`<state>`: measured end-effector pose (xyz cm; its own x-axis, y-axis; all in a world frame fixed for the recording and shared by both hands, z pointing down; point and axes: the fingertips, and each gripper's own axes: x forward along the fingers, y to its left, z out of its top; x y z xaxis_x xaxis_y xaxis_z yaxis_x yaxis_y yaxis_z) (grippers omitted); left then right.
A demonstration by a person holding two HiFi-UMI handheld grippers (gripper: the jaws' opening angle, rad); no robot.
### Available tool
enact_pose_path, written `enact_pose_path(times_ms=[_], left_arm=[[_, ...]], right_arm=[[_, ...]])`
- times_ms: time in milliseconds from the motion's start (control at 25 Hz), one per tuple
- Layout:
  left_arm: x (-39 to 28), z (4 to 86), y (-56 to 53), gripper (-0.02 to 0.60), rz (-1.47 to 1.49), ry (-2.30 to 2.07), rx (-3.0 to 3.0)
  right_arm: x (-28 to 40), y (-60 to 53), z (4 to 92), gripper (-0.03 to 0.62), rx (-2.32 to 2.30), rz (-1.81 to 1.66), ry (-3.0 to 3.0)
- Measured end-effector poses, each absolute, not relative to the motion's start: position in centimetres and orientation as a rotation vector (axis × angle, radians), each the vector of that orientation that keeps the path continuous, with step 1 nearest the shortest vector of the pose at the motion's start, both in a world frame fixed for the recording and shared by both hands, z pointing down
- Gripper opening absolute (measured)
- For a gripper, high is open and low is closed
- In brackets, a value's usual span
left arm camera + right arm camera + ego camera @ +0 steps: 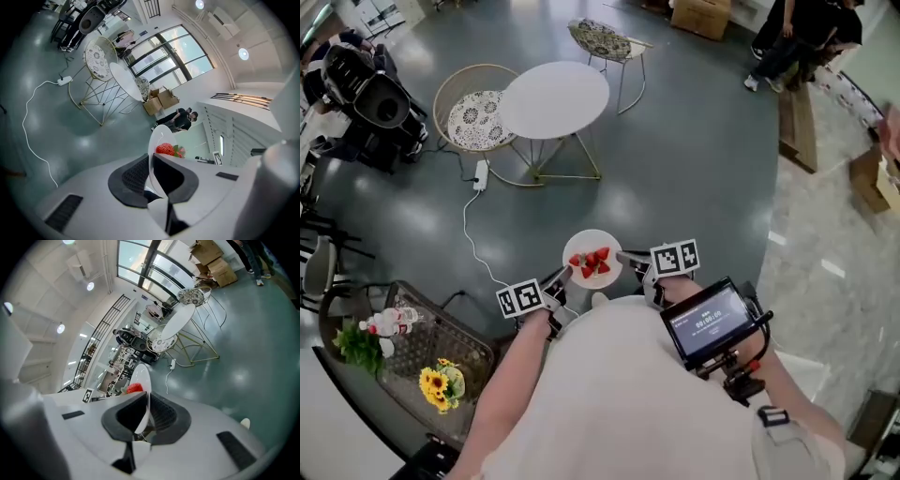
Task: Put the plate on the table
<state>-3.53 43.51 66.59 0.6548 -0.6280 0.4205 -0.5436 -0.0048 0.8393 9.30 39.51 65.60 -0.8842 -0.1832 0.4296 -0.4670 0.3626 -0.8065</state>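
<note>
A small white plate (592,260) carrying several strawberries (592,262) is held in the air above the grey floor, close in front of me. My left gripper (562,277) is shut on the plate's left rim (153,149); a strawberry (165,149) shows past the jaws. My right gripper (628,259) is shut on the plate's right rim (142,380), with a strawberry (134,388) beside it. The round white table (554,98) stands farther ahead, its top bare; it shows edge-on as the table (125,80) in the left gripper view and the table (180,318) in the right.
A round wire chair (474,118) with a patterned cushion stands left of the table, another chair (604,40) behind it. A white cable with power strip (480,175) trails over the floor. A glass-topped table with flowers (439,384) is at my lower left. People (799,37) sit far right.
</note>
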Motion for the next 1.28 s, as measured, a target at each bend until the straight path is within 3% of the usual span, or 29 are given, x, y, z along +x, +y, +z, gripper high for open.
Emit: enact_pose_path(times_ms=[1280], left_arm=[[-1.6,67.5,40.6,0.014,-0.047,-0.902,1.658]], right_arm=[[11.1,37.5,66.0,0.026,0.681,1.52,-2.289]])
